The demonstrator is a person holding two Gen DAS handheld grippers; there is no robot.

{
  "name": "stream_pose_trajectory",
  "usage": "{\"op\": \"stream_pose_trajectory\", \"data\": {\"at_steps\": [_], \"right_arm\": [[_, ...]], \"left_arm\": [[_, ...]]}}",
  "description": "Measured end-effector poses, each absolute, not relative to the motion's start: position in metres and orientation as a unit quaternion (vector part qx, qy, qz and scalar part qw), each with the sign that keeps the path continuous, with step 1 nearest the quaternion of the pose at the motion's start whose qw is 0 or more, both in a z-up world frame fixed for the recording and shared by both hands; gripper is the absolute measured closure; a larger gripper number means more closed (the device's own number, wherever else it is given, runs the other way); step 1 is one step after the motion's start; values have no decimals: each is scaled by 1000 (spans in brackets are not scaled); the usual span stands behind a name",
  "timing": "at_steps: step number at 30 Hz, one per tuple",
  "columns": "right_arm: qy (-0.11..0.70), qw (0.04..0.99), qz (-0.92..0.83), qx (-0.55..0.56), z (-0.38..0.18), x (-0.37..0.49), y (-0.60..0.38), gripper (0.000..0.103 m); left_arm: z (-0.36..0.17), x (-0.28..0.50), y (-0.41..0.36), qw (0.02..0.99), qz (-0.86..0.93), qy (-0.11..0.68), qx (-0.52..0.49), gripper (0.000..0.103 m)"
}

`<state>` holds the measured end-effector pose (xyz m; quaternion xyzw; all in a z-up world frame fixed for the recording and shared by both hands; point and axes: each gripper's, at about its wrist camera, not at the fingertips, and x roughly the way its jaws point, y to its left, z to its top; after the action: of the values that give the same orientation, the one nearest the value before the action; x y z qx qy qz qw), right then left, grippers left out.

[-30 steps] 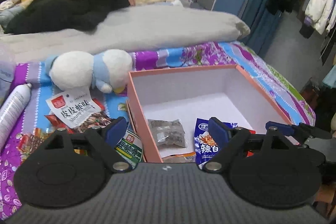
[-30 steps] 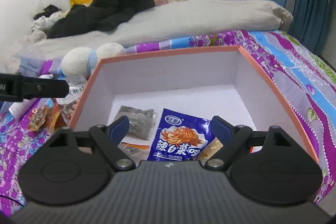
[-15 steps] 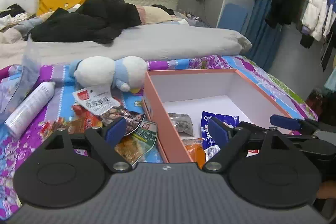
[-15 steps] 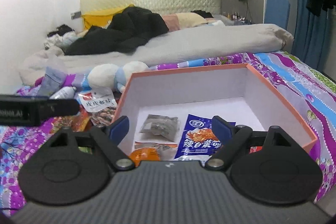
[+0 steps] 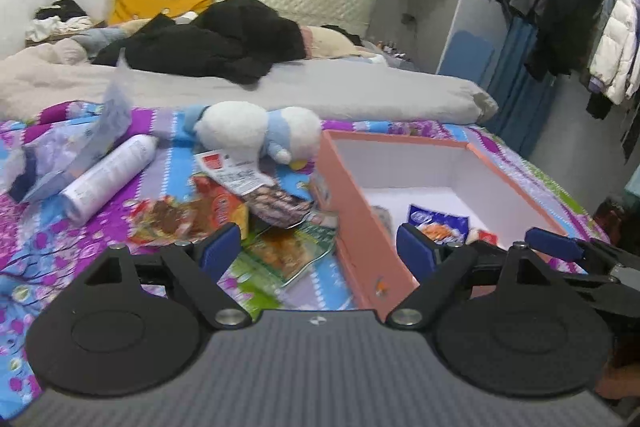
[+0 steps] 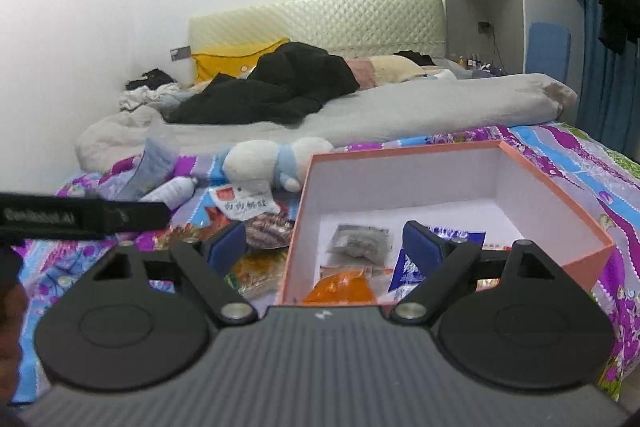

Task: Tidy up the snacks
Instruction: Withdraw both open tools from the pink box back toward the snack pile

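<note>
A salmon-coloured box [image 5: 352,227] with a white inside stands on the flowered bedspread. In it lie a blue packet [image 6: 456,239], a grey packet [image 6: 356,241] and an orange packet [image 6: 340,287]. Loose snacks lie left of the box: a white packet with a red logo [image 5: 236,171], an orange-red packet [image 5: 216,207], a dark packet [image 5: 276,205] and a green packet [image 5: 296,247]. My left gripper [image 5: 319,253] is open and empty above the green packet and the box's left wall. My right gripper [image 6: 324,245] is open and empty over the box's near left corner.
A white and blue plush toy [image 5: 260,131] lies behind the loose snacks, with a white spray can [image 5: 108,179] and a plastic bag [image 5: 60,155] to its left. A grey duvet [image 5: 320,91] and black clothing [image 5: 208,43] fill the far bed. Hanging coats [image 5: 580,19] stand at the right.
Both grippers have drawn back and shifted left from the box. More of the loose packets and the spray can now shows. Both pairs of jaws stayed open.
</note>
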<state>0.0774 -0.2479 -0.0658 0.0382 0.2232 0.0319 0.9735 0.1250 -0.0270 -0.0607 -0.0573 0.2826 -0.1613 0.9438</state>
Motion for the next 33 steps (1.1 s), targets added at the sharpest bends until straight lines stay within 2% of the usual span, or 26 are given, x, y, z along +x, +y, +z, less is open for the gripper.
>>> {"op": "stream_pose_trajectory", "data": {"at_steps": [13,26,27,28,29,33], "right_arm": [[251,963,84,47,-95,43,-212,16],[273,954,126,-12,-107,42,-175,17],[271,954,127,-18,-108,44,-172,18],[272,954,125,-26,-110,47,-168,25],[276,952,125,-33,-112,51,-165,28],[286,948,135,-40,-120,67,-153,28]], "left_arm": [[-98,81,29,938,-108,318,-85,15],[-132,92,66,929,-67,340,-130,15],[-136,95,68,928,-64,342,-132,15],[-139,98,70,927,-62,344,-135,15],[-144,102,73,926,-61,346,-140,15],[-158,123,86,918,-57,352,-174,16]]}}
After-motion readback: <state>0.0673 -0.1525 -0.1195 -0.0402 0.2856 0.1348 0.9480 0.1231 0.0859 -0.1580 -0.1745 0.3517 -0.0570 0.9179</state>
